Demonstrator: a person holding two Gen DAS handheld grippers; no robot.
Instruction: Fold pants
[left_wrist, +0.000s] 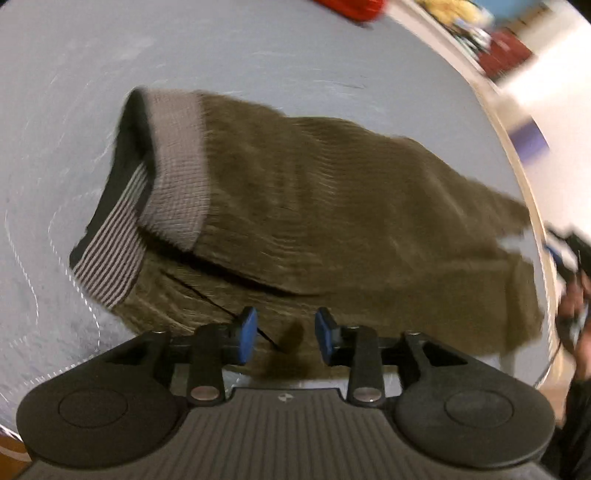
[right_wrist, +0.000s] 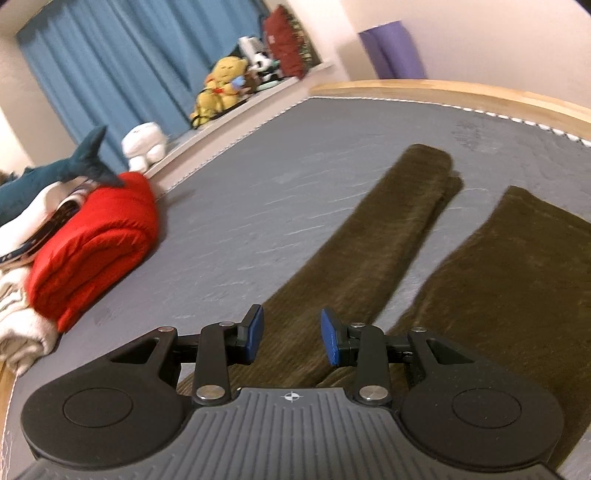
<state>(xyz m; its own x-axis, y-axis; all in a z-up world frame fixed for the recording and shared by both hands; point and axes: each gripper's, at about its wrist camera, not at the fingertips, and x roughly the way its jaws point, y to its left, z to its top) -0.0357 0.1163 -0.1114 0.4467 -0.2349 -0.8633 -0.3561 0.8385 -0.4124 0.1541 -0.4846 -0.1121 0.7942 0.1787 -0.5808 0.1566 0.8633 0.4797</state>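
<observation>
Olive-brown corduroy pants (left_wrist: 332, 206) lie flat on a grey mattress (left_wrist: 258, 55). Their grey ribbed waistband (left_wrist: 177, 162) is at the left, with a striped inner band (left_wrist: 110, 254) showing. My left gripper (left_wrist: 284, 332) is open and empty, just above the near edge of the waist part. In the right wrist view the two legs (right_wrist: 388, 236) (right_wrist: 517, 280) stretch away, spread apart. My right gripper (right_wrist: 291, 332) is open and empty above the left leg near the crotch.
A folded red blanket (right_wrist: 96, 243) and a white cloth pile (right_wrist: 18, 325) lie at the mattress's left side. A plush shark (right_wrist: 55, 173) and other toys (right_wrist: 221, 88) sit along the blue-curtained wall. A wooden bed frame (right_wrist: 443, 96) borders the far edge.
</observation>
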